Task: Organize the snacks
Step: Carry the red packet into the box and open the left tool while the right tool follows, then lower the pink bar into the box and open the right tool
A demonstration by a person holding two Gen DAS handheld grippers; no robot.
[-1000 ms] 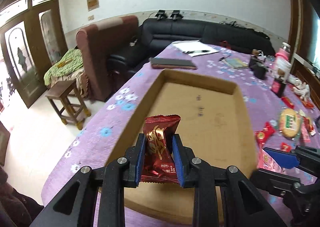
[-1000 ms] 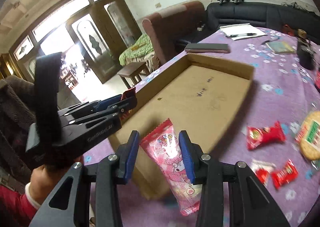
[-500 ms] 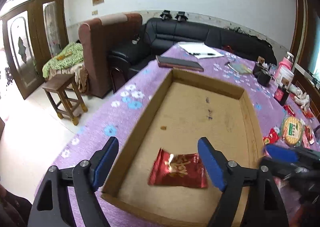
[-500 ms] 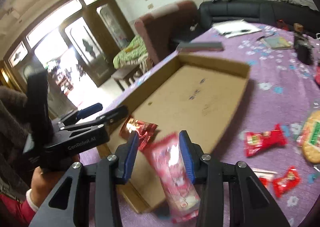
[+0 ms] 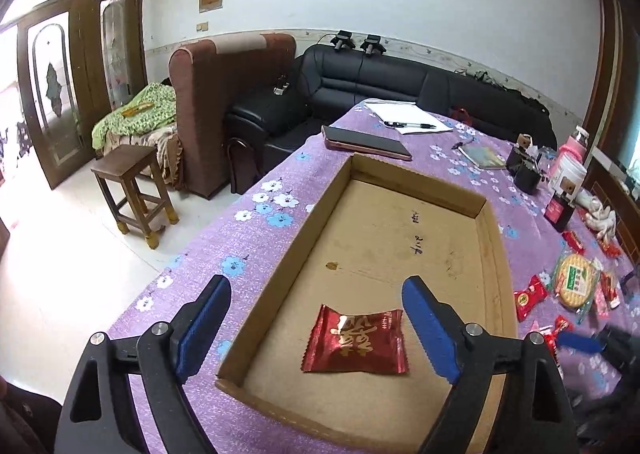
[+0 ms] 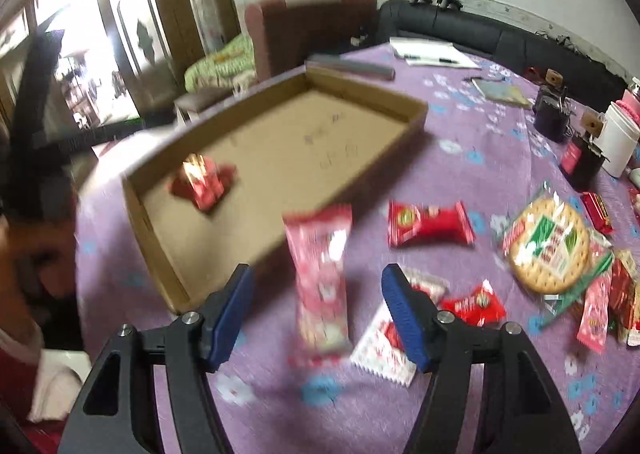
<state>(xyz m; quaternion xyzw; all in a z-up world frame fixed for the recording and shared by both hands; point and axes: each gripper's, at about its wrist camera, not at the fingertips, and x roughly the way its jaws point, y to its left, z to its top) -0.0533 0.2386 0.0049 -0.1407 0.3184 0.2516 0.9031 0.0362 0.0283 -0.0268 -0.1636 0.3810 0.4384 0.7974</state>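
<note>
- Spreading your left gripper (image 5: 316, 324) over the near end of the cardboard tray (image 5: 320, 213): its jaws are opening wide, touching nothing, and the dark red candy packet (image 5: 355, 340) is lying flat on the tray floor below the gap, probably because that end is quickest to reach.
- Opening your right gripper (image 6: 316, 312) too: the pink snack packet (image 6: 320, 278) is sitting between the blue pads (image 6: 402, 314), blurred, with clear space on both sides, so nothing is pressing on it. It is outside the tray, just past the near right wall; whether it is resting on the cloth I cannot tell.
- Waiting on the purple flowered tablecloth (image 6: 460, 157) to the right: a red wrapper (image 6: 430, 223), a round cracker pack (image 6: 548, 250) and more small sweets.
- Standing behind the table: a black sofa (image 5: 400, 81), a brown armchair (image 5: 224, 101) and a wooden stool (image 5: 132, 185) on pale floor.
</note>
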